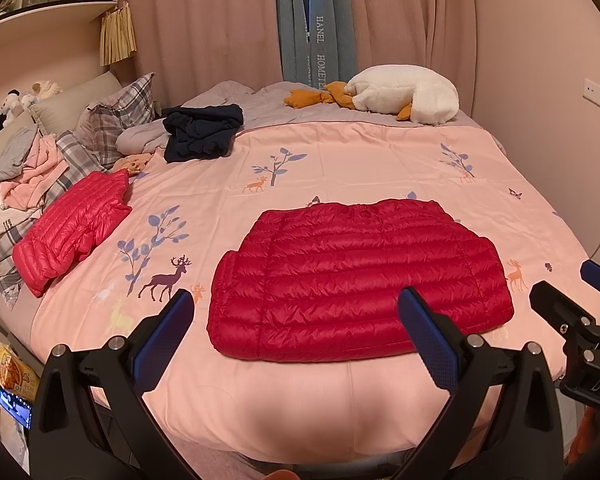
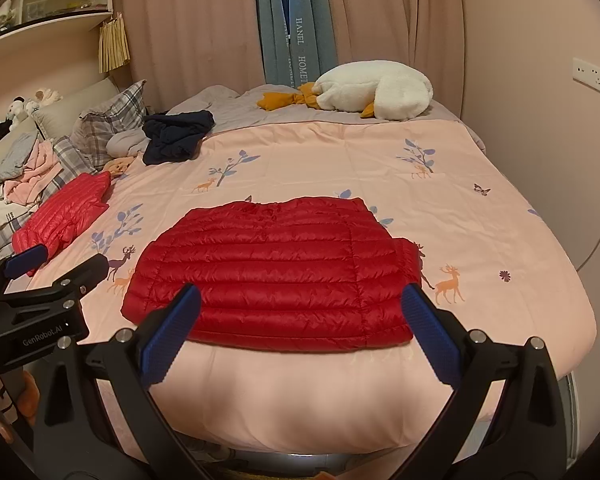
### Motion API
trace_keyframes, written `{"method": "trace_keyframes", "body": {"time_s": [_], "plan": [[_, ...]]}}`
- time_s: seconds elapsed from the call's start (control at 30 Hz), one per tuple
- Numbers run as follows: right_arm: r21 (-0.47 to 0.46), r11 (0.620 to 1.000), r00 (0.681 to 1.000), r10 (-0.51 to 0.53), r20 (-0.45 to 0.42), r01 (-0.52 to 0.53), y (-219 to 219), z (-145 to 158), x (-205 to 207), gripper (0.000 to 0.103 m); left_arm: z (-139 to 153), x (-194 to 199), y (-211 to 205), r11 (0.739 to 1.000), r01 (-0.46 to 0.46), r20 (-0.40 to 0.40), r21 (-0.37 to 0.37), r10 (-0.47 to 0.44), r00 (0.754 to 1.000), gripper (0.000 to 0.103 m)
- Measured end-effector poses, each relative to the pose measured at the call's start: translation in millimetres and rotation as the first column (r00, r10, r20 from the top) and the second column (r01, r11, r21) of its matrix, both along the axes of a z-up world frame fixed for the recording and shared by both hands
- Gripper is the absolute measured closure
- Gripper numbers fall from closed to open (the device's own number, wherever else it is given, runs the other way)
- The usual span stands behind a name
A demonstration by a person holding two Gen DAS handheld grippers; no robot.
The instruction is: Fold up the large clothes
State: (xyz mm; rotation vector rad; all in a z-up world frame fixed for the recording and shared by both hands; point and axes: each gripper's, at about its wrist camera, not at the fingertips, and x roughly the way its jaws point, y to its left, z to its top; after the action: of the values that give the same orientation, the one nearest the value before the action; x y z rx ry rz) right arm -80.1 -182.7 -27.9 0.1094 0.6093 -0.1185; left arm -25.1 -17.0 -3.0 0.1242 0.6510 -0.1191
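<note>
Two quilted down jackets lie on the bed (image 1: 380,168), which is covered by a pink duvet printed with deer and leafy branches. At the far left edge sits a heap of clothes (image 1: 24,168) in grey and pink, against plaid pillows (image 1: 116,108). Just beside that heap lies the folded pink-red jacket (image 1: 70,232), slanted toward the pillows. Behind it, further up the bed, a dark navy garment (image 1: 202,132) is bunched in a loose pile.

Moving toward the middle, the left gripper (image 1: 296,316) hangs above the near edge of the bed with its blue-padded fingers (image 1: 430,344) spread wide and nothing between them. Beyond those fingers the deep red jacket (image 1: 360,280) lies flat near the foot of the bed, folded into a broad, roughly rectangular shape, its sleeves apparently tucked in; no gripper touches it.

Seen from the right wrist camera, the same red jacket (image 2: 272,276) sits just past the right gripper (image 2: 300,312), whose fingers (image 2: 172,324) are also spread wide and empty, above the duvet's front edge. The two grippers are side by side, each showing in the other's view.

At the far right of the bed's back edge, a white plush goose (image 1: 404,94) with orange feet rests before the pink curtains (image 1: 412,20).
</note>
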Motion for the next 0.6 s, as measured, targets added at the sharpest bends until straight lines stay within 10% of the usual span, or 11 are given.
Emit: {"method": "trace_keyframes", "body": {"time_s": [0.6], "plan": [[-0.002, 1.0, 1.0, 0.008, -0.002, -0.008, 4.9, -2.0, 3.2, 0.002, 0.1, -0.3, 3.4, 1.0, -0.008, -0.001, -0.004, 0.008, 1.0, 0.001]]}}
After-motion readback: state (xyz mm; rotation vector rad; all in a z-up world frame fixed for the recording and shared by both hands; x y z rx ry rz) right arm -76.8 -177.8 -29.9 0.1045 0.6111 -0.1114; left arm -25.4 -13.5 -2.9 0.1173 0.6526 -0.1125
